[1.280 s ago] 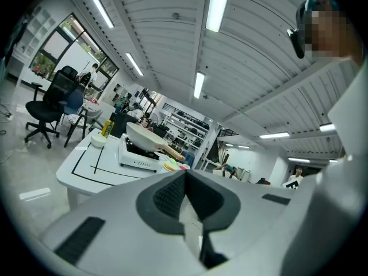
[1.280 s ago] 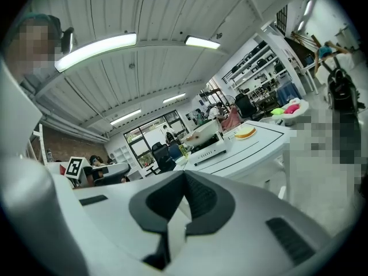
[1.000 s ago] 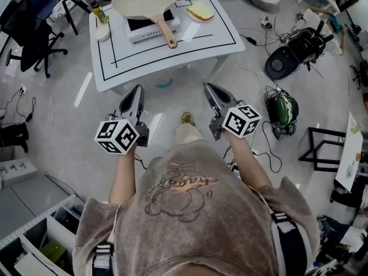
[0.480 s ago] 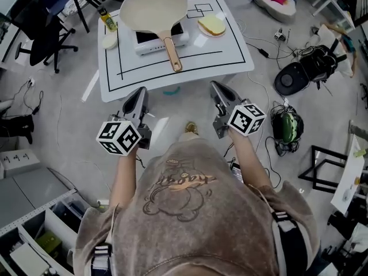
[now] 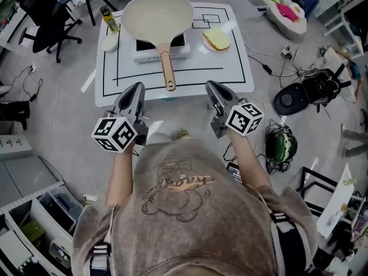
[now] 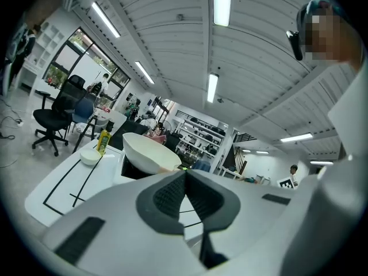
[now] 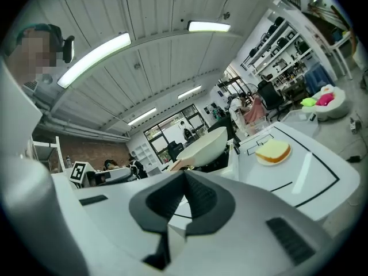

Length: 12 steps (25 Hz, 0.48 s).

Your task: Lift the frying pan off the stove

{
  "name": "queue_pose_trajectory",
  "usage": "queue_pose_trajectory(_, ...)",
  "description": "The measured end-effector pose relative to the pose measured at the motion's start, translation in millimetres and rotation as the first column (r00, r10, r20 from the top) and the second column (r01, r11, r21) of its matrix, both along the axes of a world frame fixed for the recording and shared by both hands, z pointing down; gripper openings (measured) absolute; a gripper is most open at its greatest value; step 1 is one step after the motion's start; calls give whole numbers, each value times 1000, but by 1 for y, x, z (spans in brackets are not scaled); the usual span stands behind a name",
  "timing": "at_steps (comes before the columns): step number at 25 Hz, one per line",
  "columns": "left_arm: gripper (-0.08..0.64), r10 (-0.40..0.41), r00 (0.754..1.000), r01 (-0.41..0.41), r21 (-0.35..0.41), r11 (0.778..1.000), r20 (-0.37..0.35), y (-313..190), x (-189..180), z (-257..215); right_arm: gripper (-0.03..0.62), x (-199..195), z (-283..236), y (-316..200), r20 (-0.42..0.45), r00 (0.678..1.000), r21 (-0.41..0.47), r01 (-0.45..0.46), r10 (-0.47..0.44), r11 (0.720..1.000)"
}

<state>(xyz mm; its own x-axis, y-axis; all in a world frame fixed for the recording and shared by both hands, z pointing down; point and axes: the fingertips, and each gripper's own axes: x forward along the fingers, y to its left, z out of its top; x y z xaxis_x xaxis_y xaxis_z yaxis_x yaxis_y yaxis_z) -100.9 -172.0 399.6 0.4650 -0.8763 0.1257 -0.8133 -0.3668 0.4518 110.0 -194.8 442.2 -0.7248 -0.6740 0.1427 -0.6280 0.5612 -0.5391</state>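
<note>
Sitting on stove point(image 5: 146, 53), frying pan point(image 5: 157, 17), left gripper point(image 5: 136, 88), right gripper point(image 5: 211, 86) (closed, empty)

Ceiling strip lights point(image 6: 221, 2) light your scene evenly. Both gripper views bend and darken toward their edges.

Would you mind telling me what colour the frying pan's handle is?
Light tan-brown, like wood. The frying pan's handle shows best in the head view.

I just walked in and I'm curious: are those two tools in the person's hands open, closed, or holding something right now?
Left tool: closed, holding nothing.
Right tool: closed, holding nothing.
</note>
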Motion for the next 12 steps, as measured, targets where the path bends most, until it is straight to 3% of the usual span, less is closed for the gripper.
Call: queue_pose_trajectory(12,8,21,1000,-21,21,1000,8,-48,-13,-13,-5,-15,-3,-38,9,1000,-6,-1,1,1000)
